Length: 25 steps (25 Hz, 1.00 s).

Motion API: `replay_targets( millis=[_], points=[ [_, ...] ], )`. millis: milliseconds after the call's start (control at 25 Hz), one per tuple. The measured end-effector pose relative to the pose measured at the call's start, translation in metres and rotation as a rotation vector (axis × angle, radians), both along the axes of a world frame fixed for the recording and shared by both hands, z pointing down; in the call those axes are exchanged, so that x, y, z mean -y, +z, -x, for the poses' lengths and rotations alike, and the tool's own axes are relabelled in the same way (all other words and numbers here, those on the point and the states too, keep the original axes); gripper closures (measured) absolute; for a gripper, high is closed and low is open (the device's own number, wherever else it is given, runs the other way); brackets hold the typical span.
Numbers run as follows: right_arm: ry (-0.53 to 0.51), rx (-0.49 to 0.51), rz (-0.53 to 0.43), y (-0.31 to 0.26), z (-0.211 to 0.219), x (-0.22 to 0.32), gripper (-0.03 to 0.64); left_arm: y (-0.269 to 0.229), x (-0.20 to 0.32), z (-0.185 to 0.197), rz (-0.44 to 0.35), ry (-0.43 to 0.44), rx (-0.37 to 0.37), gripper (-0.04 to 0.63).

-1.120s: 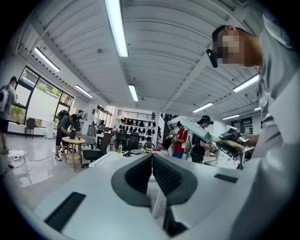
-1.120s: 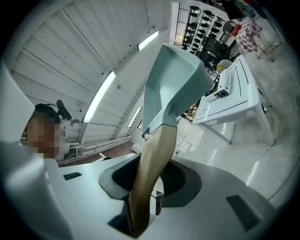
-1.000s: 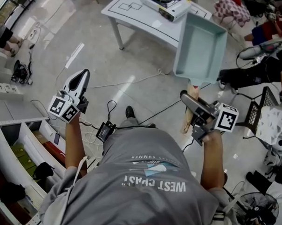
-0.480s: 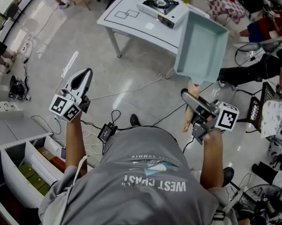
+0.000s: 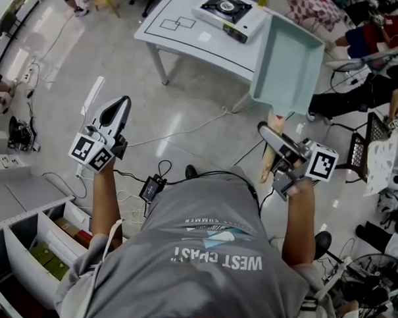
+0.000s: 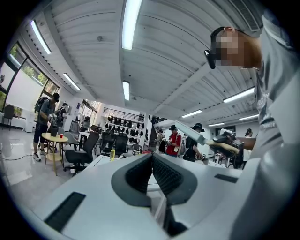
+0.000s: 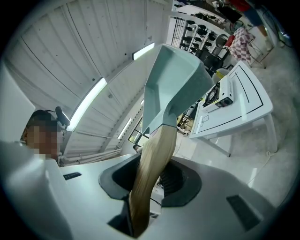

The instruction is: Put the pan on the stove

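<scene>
The pan (image 5: 287,63) is a pale teal rectangular pan with a wooden handle (image 5: 270,151). My right gripper (image 5: 268,137) is shut on that handle and holds the pan up in the air, tilted, well short of the table. In the right gripper view the handle (image 7: 151,173) runs between the pads up to the pan (image 7: 173,84). The stove (image 5: 227,6), a white single burner, sits on the white table (image 5: 184,36) ahead, and also shows as the stove (image 7: 216,97) in the right gripper view. My left gripper (image 5: 114,112) is shut and empty, raised at the left.
Cables (image 5: 187,125) and a small black device (image 5: 149,187) lie on the shiny floor between me and the table. White shelving (image 5: 31,233) stands at lower left. A black wire rack (image 5: 358,154) and seated people are at the right.
The table and stove have slid down the head view, closer to me. Both grippers keep their pose, and the pan stays held in the right one.
</scene>
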State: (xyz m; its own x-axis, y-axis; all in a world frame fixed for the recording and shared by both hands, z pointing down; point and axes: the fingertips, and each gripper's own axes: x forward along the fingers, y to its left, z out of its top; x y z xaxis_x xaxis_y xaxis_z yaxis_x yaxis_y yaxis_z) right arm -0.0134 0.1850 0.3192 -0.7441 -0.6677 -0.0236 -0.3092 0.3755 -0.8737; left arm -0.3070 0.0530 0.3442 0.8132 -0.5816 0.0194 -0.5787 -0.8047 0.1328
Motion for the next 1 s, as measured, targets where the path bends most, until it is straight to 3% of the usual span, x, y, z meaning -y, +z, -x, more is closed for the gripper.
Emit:
replay_targets(
  millis=[320,560,1000],
  points=[
    [-0.012,-0.006,0.005,-0.001,-0.005,0.032,0.486,0.004,0.012,0.007,0.017,-0.024,-0.004,0.595],
    [-0.048,0.008,0.004,0.004,-0.015,0.075,0.485,0.004,0.033,0.015,0.020,-0.099,-0.003,0.595],
    [-0.153,0.021,0.014,0.005,-0.050,0.162,0.486,0.000,0.082,-0.015,0.028,-0.212,-0.006,0.595]
  ],
)
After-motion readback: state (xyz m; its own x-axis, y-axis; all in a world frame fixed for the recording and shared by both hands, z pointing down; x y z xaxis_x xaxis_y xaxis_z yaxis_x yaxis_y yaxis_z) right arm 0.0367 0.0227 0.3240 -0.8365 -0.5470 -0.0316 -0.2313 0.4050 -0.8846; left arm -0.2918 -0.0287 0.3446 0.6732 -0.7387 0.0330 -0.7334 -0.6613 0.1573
